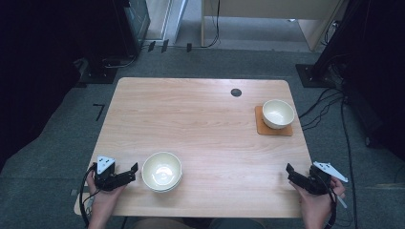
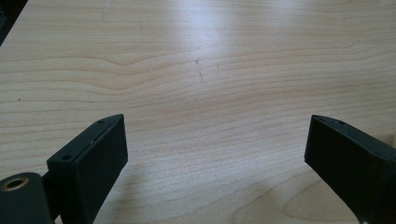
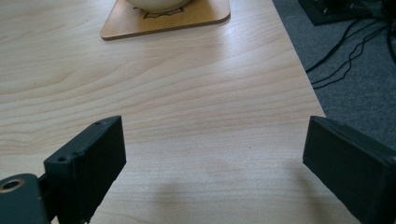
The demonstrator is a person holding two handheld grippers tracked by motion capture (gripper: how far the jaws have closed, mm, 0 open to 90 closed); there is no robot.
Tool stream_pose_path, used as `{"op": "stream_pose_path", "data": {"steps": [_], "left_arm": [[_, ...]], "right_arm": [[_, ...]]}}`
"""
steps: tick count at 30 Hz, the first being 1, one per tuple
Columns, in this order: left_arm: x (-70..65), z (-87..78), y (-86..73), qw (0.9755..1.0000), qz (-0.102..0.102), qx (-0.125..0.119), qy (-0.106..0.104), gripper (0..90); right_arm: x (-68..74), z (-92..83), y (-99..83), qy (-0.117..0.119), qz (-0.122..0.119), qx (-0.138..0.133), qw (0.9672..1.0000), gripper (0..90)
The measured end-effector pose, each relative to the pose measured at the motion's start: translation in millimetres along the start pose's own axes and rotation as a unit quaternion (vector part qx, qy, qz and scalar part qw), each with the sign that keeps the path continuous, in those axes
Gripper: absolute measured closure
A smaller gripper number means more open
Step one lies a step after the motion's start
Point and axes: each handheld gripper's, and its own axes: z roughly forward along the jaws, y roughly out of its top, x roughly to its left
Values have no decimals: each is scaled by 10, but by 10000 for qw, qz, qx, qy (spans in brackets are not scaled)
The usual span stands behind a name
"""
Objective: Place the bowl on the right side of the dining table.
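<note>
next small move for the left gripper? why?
Probably ease the left gripper sideways toward the near bowl. Its jaws stand wide open with nothing between them, and the bowl's rim sits just beside its tips. The right gripper, also open, is far from either bowl.

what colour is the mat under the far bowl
Orange-brown, wood-like square mat under the cream bowl; the high view shows it best.

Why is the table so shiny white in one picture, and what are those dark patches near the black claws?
Left gripper view: glare whitens the table at the top. Right gripper view: soft shadows lie under the right gripper. High view: dim corners.
</note>
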Motion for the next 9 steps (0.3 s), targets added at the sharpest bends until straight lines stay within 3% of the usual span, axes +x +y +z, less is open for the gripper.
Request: {"op": "stream_pose_path", "data": {"steps": [9], "left_arm": [[3, -2, -2, 10000, -31, -3, 20, 55]], "right_arm": [[42, 37, -14, -115, -46, -31, 9999, 63]]}}
